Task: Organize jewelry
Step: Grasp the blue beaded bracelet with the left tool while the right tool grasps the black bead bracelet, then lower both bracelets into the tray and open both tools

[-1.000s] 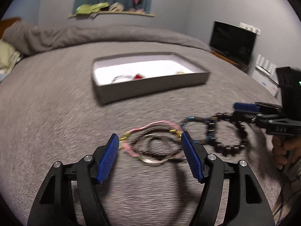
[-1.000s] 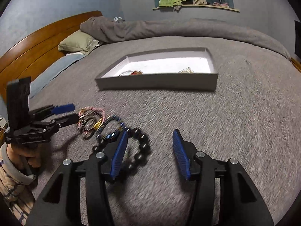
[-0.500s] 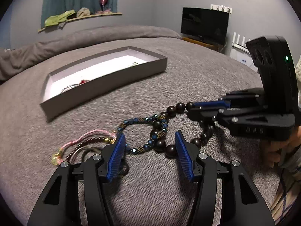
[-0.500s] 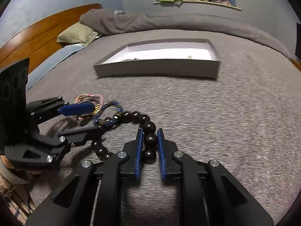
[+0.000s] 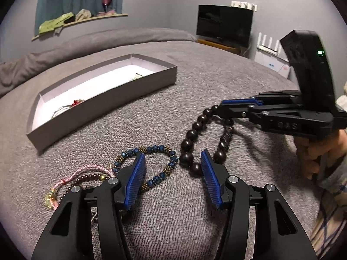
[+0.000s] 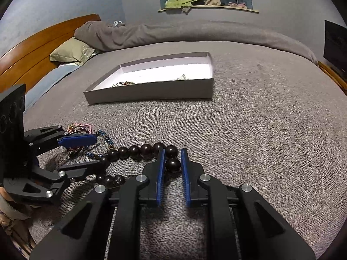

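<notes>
The right gripper (image 6: pixel 172 165) is pinched narrow on the dark bead bracelet (image 6: pixel 141 150), one large round bead caught between its blue pads while the rest of the loop trails left across the grey bedspread (image 6: pixel 260 140). The left gripper (image 5: pixel 173 173) hovers low with its jaws spread wide and nothing between them; the blue bead bracelet (image 5: pixel 151 164) lies partly between and under its fingers, and the near end of the dark loop sits just beside its right finger. A pink cord bracelet (image 5: pixel 86 172) and a thin string of small brown beads are bunched together just left of that, touching or overlapping the blue one

The open grey box (image 5: pixel 97 99) stands well apart further up the bed, with a red-beaded piece and a small metallic item already inside

The dark bracelet probably handles as a limp, fairly weighty strand: hard, smooth, round beads that could roll out of flat pads, with the free part swinging once lifted. Gripping across a single bead, as now, looks workable, though pinching the cord between two beads might hold more surely. The soft bedspread gives under pressure, so fingers can dig beneath a strand
</notes>
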Action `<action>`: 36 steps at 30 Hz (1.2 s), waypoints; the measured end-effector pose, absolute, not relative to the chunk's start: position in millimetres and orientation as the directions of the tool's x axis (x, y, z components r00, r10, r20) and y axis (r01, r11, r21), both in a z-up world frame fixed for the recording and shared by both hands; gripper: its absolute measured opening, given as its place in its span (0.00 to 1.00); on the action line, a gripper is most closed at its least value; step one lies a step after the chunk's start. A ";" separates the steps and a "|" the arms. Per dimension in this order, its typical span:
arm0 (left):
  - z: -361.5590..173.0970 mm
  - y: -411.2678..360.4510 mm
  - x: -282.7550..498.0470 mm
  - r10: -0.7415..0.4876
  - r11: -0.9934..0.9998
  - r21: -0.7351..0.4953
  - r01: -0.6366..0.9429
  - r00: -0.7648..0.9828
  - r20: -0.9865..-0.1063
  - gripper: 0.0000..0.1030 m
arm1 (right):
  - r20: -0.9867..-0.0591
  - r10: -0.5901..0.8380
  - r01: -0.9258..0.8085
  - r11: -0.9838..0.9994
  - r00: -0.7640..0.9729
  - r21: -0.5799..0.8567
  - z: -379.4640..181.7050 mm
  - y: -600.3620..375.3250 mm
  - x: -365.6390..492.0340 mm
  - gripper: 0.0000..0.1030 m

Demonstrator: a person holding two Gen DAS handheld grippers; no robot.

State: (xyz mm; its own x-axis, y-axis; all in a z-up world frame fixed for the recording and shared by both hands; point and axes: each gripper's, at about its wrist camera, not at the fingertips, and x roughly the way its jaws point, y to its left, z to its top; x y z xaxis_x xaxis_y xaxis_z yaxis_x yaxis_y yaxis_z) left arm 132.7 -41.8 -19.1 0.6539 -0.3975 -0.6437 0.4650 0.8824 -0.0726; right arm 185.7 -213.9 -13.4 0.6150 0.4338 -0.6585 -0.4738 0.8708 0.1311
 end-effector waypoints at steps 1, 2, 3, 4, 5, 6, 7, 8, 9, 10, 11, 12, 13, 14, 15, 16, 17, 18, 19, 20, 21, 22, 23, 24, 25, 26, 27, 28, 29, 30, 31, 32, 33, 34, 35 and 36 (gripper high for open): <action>-19.4 -41.1 131.3 -0.402 0.878 -0.070 0.473 0.650 -0.646 0.53 | -0.659 0.424 -0.466 0.876 0.622 0.124 -13.1 -214.8 186.0 0.14; -20.6 -41.8 130.6 -0.396 0.877 -0.059 0.477 0.646 -0.652 0.53 | -0.659 0.414 -0.457 0.882 0.629 0.117 -13.2 -215.5 186.5 0.14; -22.3 -42.7 130.7 -0.387 0.876 -0.045 0.480 0.645 -0.659 0.53 | -0.659 0.403 -0.444 0.888 0.635 0.116 -12.9 -219.0 188.2 0.14; -25.3 -44.2 131.0 -0.374 0.876 -0.027 0.481 0.643 -0.668 0.53 | -0.659 0.404 -0.437 0.891 0.634 0.125 -12.6 -222.5 189.8 0.14; -26.6 -45.0 131.5 -0.369 0.877 -0.023 0.480 0.642 -0.672 0.53 | -0.658 0.406 -0.434 0.891 0.634 0.132 -12.4 -225.3 190.5 0.14; -27.8 -45.3 132.9 -0.364 0.879 -0.023 0.476 0.639 -0.678 0.53 | -0.658 0.409 -0.429 0.892 0.632 0.142 -12.4 -228.1 191.7 0.14; -29.1 -45.8 135.5 -0.353 0.884 -0.021 0.467 0.638 -0.684 0.52 | -0.660 0.415 -0.428 0.891 0.627 0.154 -13.0 -229.6 192.7 0.14; -30.6 -46.1 138.6 -0.344 0.889 -0.022 0.458 0.635 -0.692 0.49 | -0.662 0.418 -0.427 0.890 0.623 0.160 -13.8 -229.7 193.1 0.14; -31.9 -45.9 141.0 -0.337 0.893 -0.023 0.450 0.632 -0.698 0.47 | -0.666 0.420 -0.426 0.889 0.617 0.166 -15.4 -229.6 193.8 0.14; -33.9 -45.2 144.7 -0.326 0.899 -0.026 0.437 0.629 -0.706 0.41 | -0.672 0.423 -0.429 0.887 0.608 0.170 -17.2 -228.5 194.3 0.14; -35.2 -44.3 147.4 -0.317 0.904 -0.027 0.426 0.628 -0.711 0.34 | -0.675 0.426 -0.431 0.885 0.603 0.173 -18.4 -227.6 194.3 0.14; -36.0 -43.1 149.6 -0.313 0.908 -0.031 0.418 0.626 -0.714 0.30 | -0.678 0.429 -0.433 0.884 0.597 0.178 -19.7 -226.6 194.5 0.14; -36.2 -41.3 151.4 -0.311 0.911 -0.037 0.410 0.626 -0.715 0.23 | -0.680 0.432 -0.434 0.882 0.593 0.183 -20.5 -225.9 194.5 0.14; -36.0 -39.8 152.2 -0.310 0.914 -0.041 0.404 0.628 -0.714 0.11 | -0.679 0.440 -0.437 0.879 0.588 0.191 -21.0 -225.7 194.5 0.14; -35.5 -38.3 152.5 -0.304 0.918 -0.040 0.395 0.633 -0.712 0.07 | -0.678 0.445 -0.439 0.877 0.585 0.197 -21.1 -225.1 194.2 0.14; -34.9 -37.7 152.2 -0.306 0.918 -0.043 0.395 0.636 -0.708 0.07 | -0.677 0.450 -0.443 0.874 0.582 0.201 -21.2 -224.6 193.7 0.14; -33.5 -37.1 150.4 -0.307 0.918 -0.041 0.394 0.643 -0.702 0.07 | -0.675 0.454 -0.447 0.872 0.581 0.201 -21.0 -223.7 193.1 0.14; -31.7 -36.8 148.4 -0.307 0.918 -0.035 0.395 0.651 -0.694 0.07 | -0.668 0.461 -0.454 0.868 0.584 0.201 -19.5 -222.5 191.9 0.14; -29.2 -37.0 146.7 -0.304 0.919 -0.026 0.394 0.662 -0.685 0.07 | -0.663 0.466 -0.459 0.865 0.586 0.203 -18.1 -221.9 191.2 0.14; -26.6 -36.9 145.6 -0.302 0.919 -0.021 0.393 0.672 -0.676 0.07 | -0.654 0.475 -0.465 0.861 0.588 0.207 -16.1 -221.4 190.3 0.14; -23.7 -36.2 144.7 -0.303 0.920 -0.019 0.392 0.680 -0.668 0.07 | -0.639 0.486 -0.471 0.856 0.596 0.212 -12.4 -220.9 189.1 0.14; -19.2 -34.5 143.8 -0.305 0.921 -0.017 0.390 0.691 -0.656 0.07 | -0.630 0.490 -0.475 0.855 0.602 0.211 -9.4 -220.4 188.5 0.14; -16.6 -33.5 144.0 -0.303 0.922 -0.015 0.387 0.697 -0.650 0.07 | -0.623 0.492 -0.478 0.854 0.608 0.208 -6.7 -219.3 188.3 0.14; -12.4 -31.2 144.1 -0.301 0.923 -0.012 0.384 0.705 -0.642 0.07 | -0.609 0.498 -0.484 0.851 0.617 0.205 -2.4 -218.0 188.0 0.14; -9.4 -29.5 144.6 -0.300 0.924 -0.010 0.381 0.710 -0.637 0.07 | -0.598 0.502 -0.488 0.849 0.625 0.203 1.3 -216.6 188.1 0.14; -5.7 -27.0 145.5 -0.297 0.926 -0.007 0.377 0.717 -0.630 0.07 | -0.591 0.505 -0.492 0.847 0.629 0.200 4.4 -215.1 188.9 0.14; -2.1 -24.1 146.5 -0.293 0.928 -0.005 0.371 0.725 -0.624 0.07 | -0.582 0.509 -0.498 0.845 0.635 0.196 8.5 -213.0 189.8 0.14; 2.2 -20.1 148.6 -0.290 0.931 -0.004 0.365 0.733 -0.616 0.07 | -0.573 0.513 -0.502 0.843 0.640 0.193 12.5 -211.1 191.0 0.14; 5.6 -16.7 150.6 -0.287 0.933 -0.002 0.360 0.739 -0.609 0.07 | -0.567 0.516 -0.506 0.841 0.642 0.192 15.3 -209.5 192.3 0.14; 10.2 -12.1 153.1 -0.284 0.935 -0.002 0.353 0.748 -0.600 0.07 | -0.558 0.522 -0.513 0.837 0.645 0.191 19.7 -206.7 194.2 0.14; 14.0 -7.9 155.6 -0.283 0.937 -0.003 0.349 0.754 -0.593 0.07 | -0.552 0.526 -0.517 0.835 0.647 0.190 23.1 -204.5 195.8 0.14; 16.9 -4.8 157.9 -0.283 0.938 -0.005 0.347 0.758 -0.588 0.07 | -0.543 0.532 -0.525 0.831 0.649 0.187 27.8 -201.1 197.7 0.14; 20.3 -1.6 160.1 -0.284 0.939 -0.006 0.344 0.763 -0.581 0.07 | -0.538 0.536 -0.530 0.828 0.651 0.183 31.0 -198.7 199.6 0.14; 24.5 2.3 162.8 -0.284 0.940 -0.009 0.340 0.770 -0.571 0.07 | -0.532 0.539 -0.536 0.825 0.653 0.178 34.5 -195.8 201.0 0.14; 28.1 5.9 165.5 -0.285 0.941 -0.012 0.337 0.776 -0.563 0.07 | -0.526 0.542 -0.542 0.823 0.655 0.173 37.8 -193.1 202.6 0.14; 30.7 8.2 167.9 -0.287 0.942 -0.016 0.335 0.779 -0.557 0.07 | -0.519 0.545 -0.547 0.820 0.658 0.166 41.7 -189.4 204.8 0.14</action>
